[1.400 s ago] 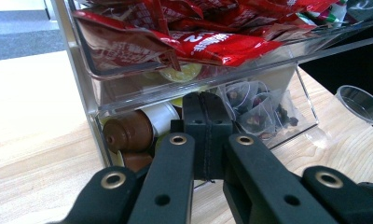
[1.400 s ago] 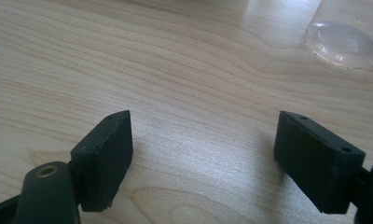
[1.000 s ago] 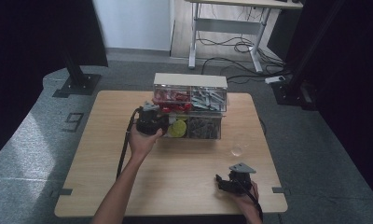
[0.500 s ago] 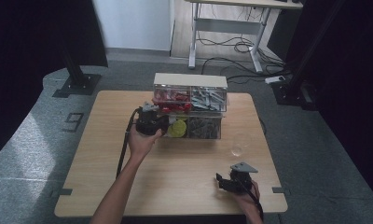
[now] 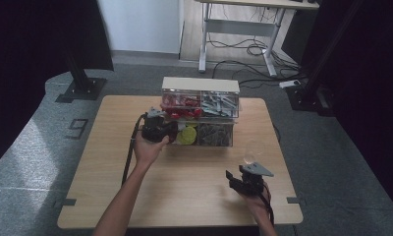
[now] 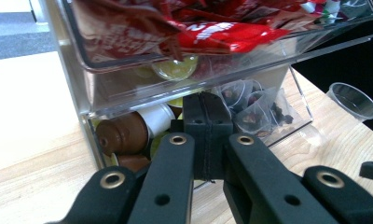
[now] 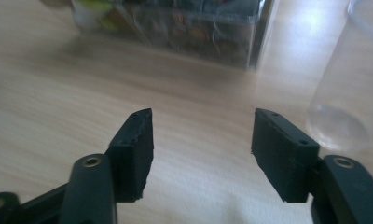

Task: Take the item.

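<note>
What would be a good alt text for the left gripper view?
The left gripper, jaws shut, presses against a clear plastic two-tier organiser holding red sachets, brown coffee capsules and tea bags; a clear plastic cup stands beyond.

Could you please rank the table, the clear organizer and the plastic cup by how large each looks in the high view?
1. Table, by far the largest.
2. Organizer, on the table's far side.
3. Cup, the smallest, standing beside the organizer's right end.
None look alike in size, so the order is sure.

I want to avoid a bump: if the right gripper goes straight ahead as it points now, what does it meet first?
Probably bare table, then the clear box. The plastic cup stands right of that line; depth is unclear.
</note>
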`<action>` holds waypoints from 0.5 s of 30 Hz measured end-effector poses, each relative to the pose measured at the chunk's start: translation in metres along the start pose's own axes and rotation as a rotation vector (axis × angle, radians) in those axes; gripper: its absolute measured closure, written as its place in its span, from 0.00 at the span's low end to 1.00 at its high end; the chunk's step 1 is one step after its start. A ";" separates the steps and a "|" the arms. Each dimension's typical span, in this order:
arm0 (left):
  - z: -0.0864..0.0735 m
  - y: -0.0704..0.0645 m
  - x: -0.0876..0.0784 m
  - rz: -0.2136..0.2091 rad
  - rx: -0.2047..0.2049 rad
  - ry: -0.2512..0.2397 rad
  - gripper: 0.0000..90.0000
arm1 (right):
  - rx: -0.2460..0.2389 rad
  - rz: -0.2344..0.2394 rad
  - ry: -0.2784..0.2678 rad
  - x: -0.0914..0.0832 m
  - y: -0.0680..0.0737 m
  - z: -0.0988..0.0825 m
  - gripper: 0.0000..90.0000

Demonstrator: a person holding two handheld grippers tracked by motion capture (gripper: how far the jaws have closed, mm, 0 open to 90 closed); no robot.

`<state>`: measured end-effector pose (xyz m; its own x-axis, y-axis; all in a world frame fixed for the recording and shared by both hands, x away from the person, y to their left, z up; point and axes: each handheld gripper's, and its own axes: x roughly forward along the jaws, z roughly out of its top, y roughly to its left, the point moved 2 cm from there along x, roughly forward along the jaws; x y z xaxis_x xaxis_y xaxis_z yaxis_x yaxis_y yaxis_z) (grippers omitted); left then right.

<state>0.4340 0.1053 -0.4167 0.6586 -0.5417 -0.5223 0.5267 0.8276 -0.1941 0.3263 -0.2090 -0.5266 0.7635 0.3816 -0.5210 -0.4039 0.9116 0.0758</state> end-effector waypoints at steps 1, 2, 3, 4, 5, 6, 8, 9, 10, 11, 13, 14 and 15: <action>0.000 0.001 0.000 -0.005 -0.005 0.001 1.00 | -0.001 0.002 -0.010 0.000 0.000 0.002 0.46; 0.000 0.001 0.001 -0.005 -0.008 0.004 1.00 | 0.001 0.009 -0.018 -0.001 0.000 0.005 0.49; 0.000 0.001 0.002 -0.002 -0.007 0.004 1.00 | -0.005 0.014 -0.021 -0.001 0.000 0.009 0.50; 0.001 0.001 0.002 -0.001 -0.007 0.003 1.00 | -0.003 0.018 -0.025 -0.001 0.001 0.012 0.51; 0.001 0.001 0.003 -0.005 -0.010 0.004 1.00 | 0.003 0.027 -0.030 -0.001 0.000 0.015 0.53; 0.001 0.001 0.003 -0.008 -0.015 0.004 1.00 | 0.011 0.036 -0.032 -0.001 0.000 0.018 0.54; 0.002 -0.001 0.004 -0.006 -0.007 0.005 1.00 | 0.021 0.046 -0.032 0.001 0.000 0.023 0.55; 0.002 -0.001 0.004 -0.006 -0.003 0.006 1.00 | 0.017 0.045 -0.033 0.002 0.000 0.026 0.55; 0.002 -0.002 0.004 -0.004 0.000 0.006 1.00 | 0.018 0.044 -0.032 0.003 0.000 0.028 0.56; 0.003 -0.002 0.004 -0.005 0.000 0.008 1.00 | 0.013 0.042 -0.035 0.004 0.000 0.031 0.56; 0.003 -0.002 0.005 -0.005 0.000 0.010 1.00 | 0.009 0.044 -0.040 0.006 0.000 0.036 0.58; 0.003 -0.002 0.005 -0.006 0.000 0.011 1.00 | 0.006 0.047 -0.044 0.008 0.001 0.038 0.59; 0.003 -0.002 0.005 -0.006 0.003 0.013 1.00 | 0.003 0.049 -0.044 0.009 0.001 0.040 0.59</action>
<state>0.4379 0.1001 -0.4162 0.6483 -0.5450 -0.5317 0.5325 0.8237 -0.1950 0.3531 -0.1983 -0.4969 0.7647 0.4317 -0.4784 -0.4398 0.8923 0.1023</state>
